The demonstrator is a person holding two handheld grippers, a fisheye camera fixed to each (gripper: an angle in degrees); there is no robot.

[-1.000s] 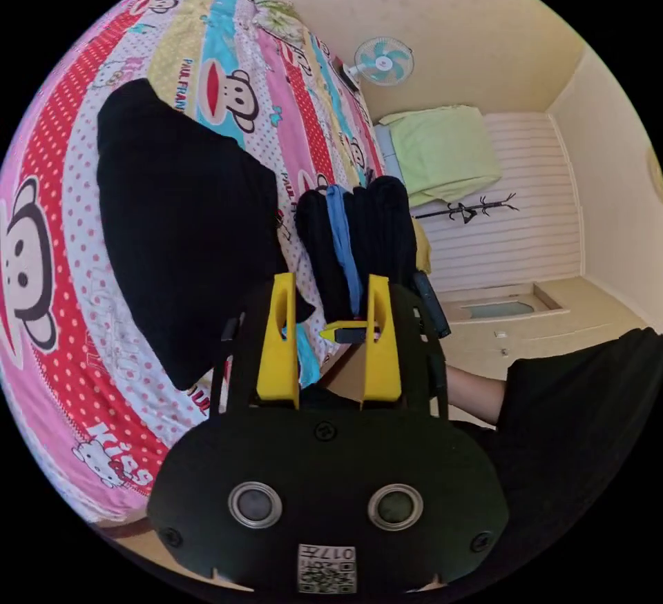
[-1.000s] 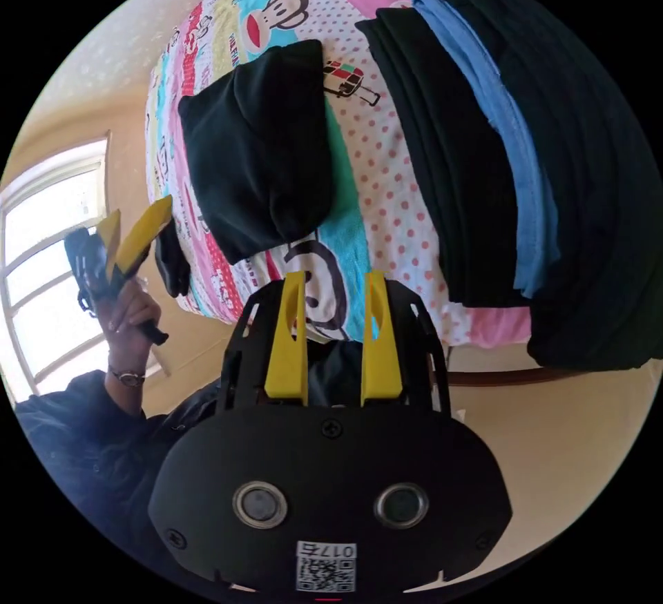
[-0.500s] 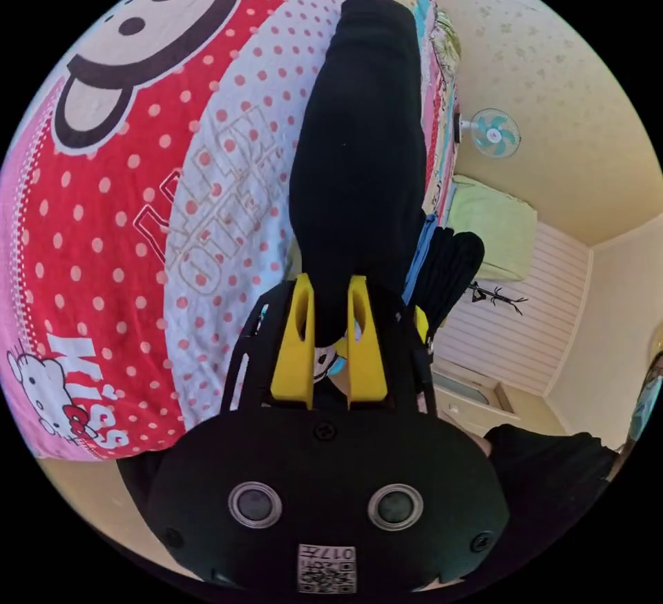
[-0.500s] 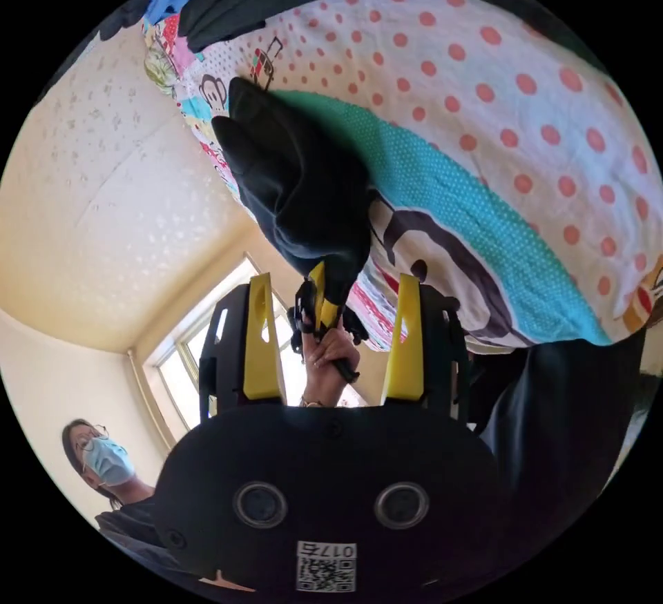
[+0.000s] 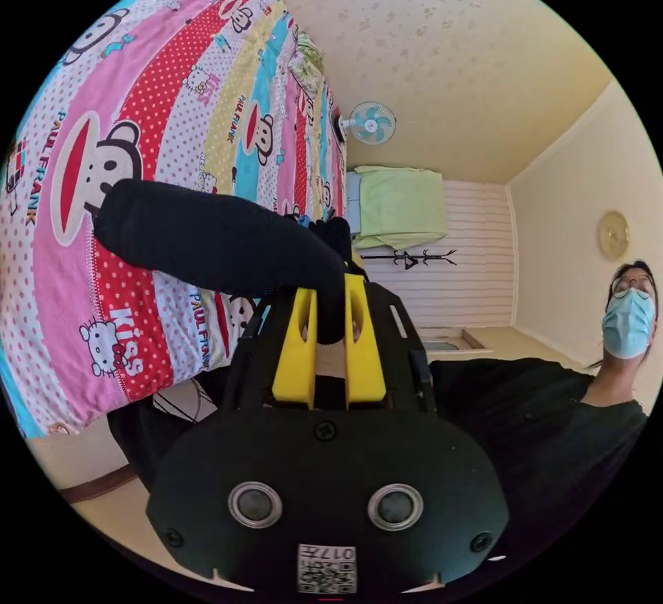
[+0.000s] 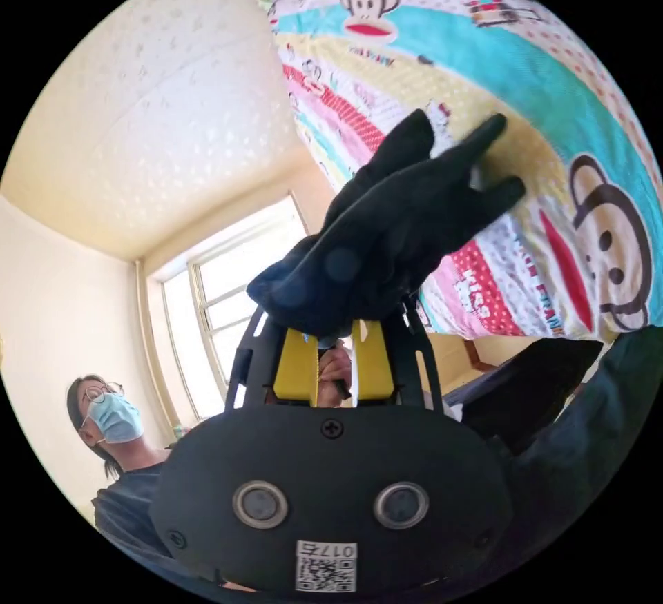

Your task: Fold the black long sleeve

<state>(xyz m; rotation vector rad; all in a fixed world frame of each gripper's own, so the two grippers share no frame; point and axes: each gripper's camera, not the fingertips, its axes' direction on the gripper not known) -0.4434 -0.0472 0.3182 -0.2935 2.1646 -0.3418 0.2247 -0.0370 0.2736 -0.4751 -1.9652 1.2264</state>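
Note:
The folded black long sleeve (image 5: 214, 241) hangs lifted off the bed in the left gripper view, stretching left from my left gripper (image 5: 330, 304), whose yellow jaws are shut on its edge. In the right gripper view the same black long sleeve (image 6: 394, 231) bunches over my right gripper (image 6: 333, 345), with both yellow jaws closed on the cloth. Its far folds stick out toward the bedsheet. A hand (image 6: 336, 373) shows just behind the right jaws.
A bed with a colourful cartoon sheet (image 5: 173, 114) lies beneath the garment. A wall fan (image 5: 369, 123), a green cloth (image 5: 400, 207) and a coat hook (image 5: 407, 259) are at the far wall. A masked person (image 5: 625, 328) stands close by; a window (image 6: 221, 307) is behind them.
Both cameras swung. The right gripper went from open to shut on the garment. The black long sleeve rose off the bedsheet between both grippers.

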